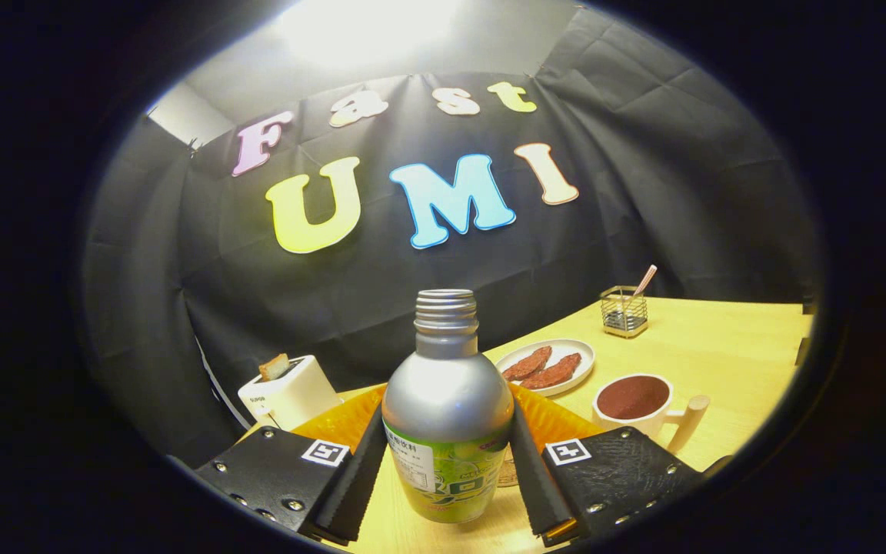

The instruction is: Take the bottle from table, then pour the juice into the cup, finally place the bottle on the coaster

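A silver metal bottle with a green label and a bare threaded neck stands upright between my fingers. My gripper is shut on it, both pads pressing its sides just below the shoulder. Its base sits low over the wooden table; whether it touches is unclear. A white cup with a wooden handle holds something dark reddish-brown and stands beyond my right finger. A small round woven piece, perhaps the coaster, peeks out behind the bottle at its right.
An orange mat lies right behind the bottle. A white toaster with a bread slice stands at the back left. A white plate with two brown pieces lies behind the cup, and a wire holder with a pink stick is further back.
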Demonstrator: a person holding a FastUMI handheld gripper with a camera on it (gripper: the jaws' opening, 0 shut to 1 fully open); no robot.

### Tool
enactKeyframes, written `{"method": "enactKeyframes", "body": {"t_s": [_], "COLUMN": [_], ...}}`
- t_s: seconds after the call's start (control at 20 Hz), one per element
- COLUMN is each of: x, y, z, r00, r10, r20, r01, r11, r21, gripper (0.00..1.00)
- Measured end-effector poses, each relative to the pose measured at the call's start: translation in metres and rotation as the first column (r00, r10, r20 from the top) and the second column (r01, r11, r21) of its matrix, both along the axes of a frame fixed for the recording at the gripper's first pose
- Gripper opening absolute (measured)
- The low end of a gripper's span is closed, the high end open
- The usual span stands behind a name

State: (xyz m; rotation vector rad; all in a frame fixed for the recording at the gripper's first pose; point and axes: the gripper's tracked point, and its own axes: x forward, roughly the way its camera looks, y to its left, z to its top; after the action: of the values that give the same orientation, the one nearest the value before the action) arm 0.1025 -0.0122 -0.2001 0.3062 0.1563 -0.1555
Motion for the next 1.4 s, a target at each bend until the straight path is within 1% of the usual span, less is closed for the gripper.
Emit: {"method": "enactKeyframes", "body": {"t_s": [0.1, 0.2, 0.35, 0.45, 0.6, 0.7, 0.8, 0.95, 1.1, 1.2, 1.4], "x": [0.008, 0.015, 0.023, 0.025, 0.028, 0.031, 0.03, 0.032, 0.035, 0.034, 0.034], "y": [0.004, 0.007, 0.002, -0.001, -0.007, -0.012, -0.014, -0.013, -0.016, -0.018, -0.026], "z": [0.001, 0.002, -0.006, -0.015, -0.013, -0.015, -0.016, -0.012, -0.005, -0.007, 0.002], "r00": [1.0, 1.0, 1.0, 1.0, 0.998, 0.996, 0.995, 0.993, 0.989, 0.987, 0.978], "r10": [0.012, 0.02, -0.005, -0.026, -0.054, -0.077, -0.093, -0.102, -0.119, -0.133, -0.17], "r20": [0.01, 0.018, 0.009, 0.003, 0.035, 0.044, 0.045, 0.064, 0.092, 0.09, 0.119], "r01": [-0.013, -0.023, 0.002, 0.022, 0.025, 0.035, 0.044, 0.034, 0.018, 0.021, -0.001], "r11": [0.994, 0.975, 0.941, 0.904, 0.827, 0.796, 0.778, 0.746, 0.7, 0.663, 0.569], "r21": [0.111, 0.219, 0.339, 0.427, 0.562, 0.605, 0.626, 0.665, 0.714, 0.748, 0.822], "gripper": [0.78, 0.78, 0.78, 0.78, 0.78, 0.78, 0.78, 0.78, 0.78, 0.78, 0.78]}}
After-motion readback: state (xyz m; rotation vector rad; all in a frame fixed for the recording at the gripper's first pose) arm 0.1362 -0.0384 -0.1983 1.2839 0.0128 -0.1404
